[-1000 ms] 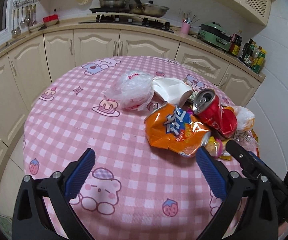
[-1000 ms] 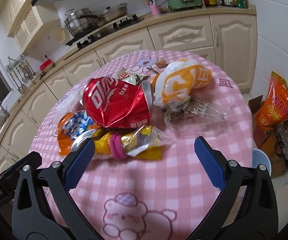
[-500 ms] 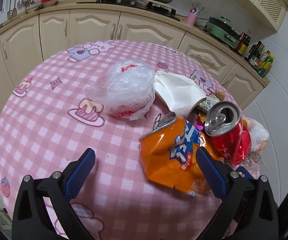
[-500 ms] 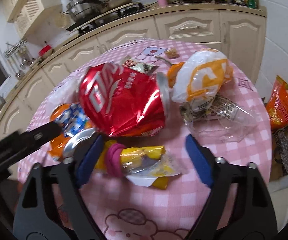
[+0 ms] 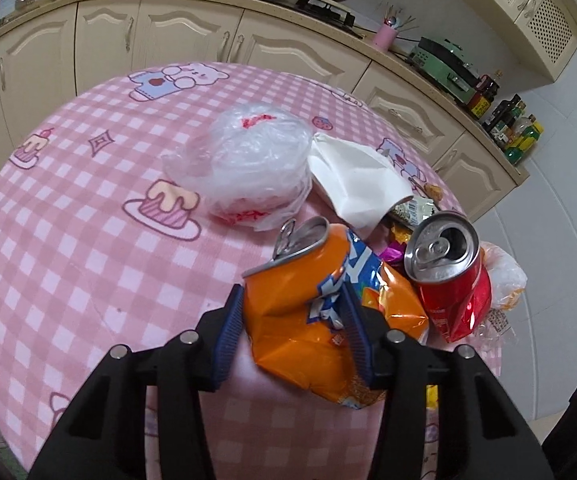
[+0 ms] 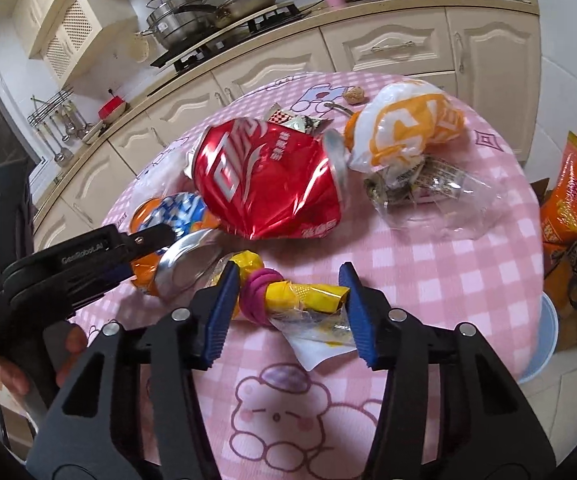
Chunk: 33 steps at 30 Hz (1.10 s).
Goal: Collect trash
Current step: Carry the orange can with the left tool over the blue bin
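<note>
My round pink-checked desk (image 5: 68, 240) stands before kitchen cabinets (image 5: 176, 40). Left claw (image 5: 292, 328) is closing on the crushed orange can (image 5: 308, 308); right claw (image 6: 288, 312) is closing around the yellow wrapper (image 6: 304, 296).

Surface (image 5: 68, 240): round, covered in a pink-and-white checked cloth printed with bears, cakes and strawberries. Lying on it, clustered toward one side:
- crumpled clear plastic bag (image 5: 252, 160)
- white paper carton (image 5: 356, 180), touching the bag
- crushed orange can (image 5: 308, 304)
- dented red can (image 6: 268, 184)
- white-and-orange bag (image 6: 404, 128)
- clear wrapper (image 6: 428, 196)
- yellow wrapper with pink rings (image 6: 288, 296)
</note>
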Available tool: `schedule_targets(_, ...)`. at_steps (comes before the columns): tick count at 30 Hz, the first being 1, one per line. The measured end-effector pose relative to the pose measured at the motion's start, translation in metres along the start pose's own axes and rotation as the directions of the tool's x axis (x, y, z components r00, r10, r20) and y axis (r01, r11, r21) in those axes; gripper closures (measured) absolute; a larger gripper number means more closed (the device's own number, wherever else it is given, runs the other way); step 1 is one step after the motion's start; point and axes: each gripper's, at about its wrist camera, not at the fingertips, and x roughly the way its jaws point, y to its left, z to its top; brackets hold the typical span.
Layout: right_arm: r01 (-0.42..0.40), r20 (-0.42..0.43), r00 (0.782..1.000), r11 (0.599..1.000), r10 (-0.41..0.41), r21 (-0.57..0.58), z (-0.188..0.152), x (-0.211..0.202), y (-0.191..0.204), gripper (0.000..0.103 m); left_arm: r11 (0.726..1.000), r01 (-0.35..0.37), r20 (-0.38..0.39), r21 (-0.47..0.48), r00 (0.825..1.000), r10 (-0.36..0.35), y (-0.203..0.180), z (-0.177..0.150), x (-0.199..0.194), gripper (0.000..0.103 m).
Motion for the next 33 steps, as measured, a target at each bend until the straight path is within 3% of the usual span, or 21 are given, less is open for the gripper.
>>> schedule_targets(8, 0.028, 0.034, 0.999, 0.999, -0.029, 0.026, 0.001, -0.014, -0.006, 0.055, 0.999, -0.051, 0.045, 0.019, 0.998, 0.050, 0.009, -0.015, -0.027, 0.056)
schedule_targets(18, 0.061, 0.105, 0.992, 0.995, -0.070, 0.079, -0.002, -0.046, -0.022, 0.055, 0.998, -0.033, 0.098, 0.060, 0.995, 0.027, -0.003, -0.032, -0.060, 0.056)
schedule_targets(26, 0.104, 0.157, 0.979, 0.981, -0.130, 0.163, -0.011, -0.080, -0.058, 0.055, 0.990, 0.009, 0.101, 0.143, 0.995, -0.023, -0.038, -0.050, -0.074, 0.056)
schedule_targets(33, 0.141, 0.192, 0.961, 0.951, -0.198, 0.276, -0.032, -0.110, -0.104, 0.055, 0.965, 0.057, 0.070, 0.257, 0.995, -0.078, -0.088, -0.065, -0.071, 0.056)
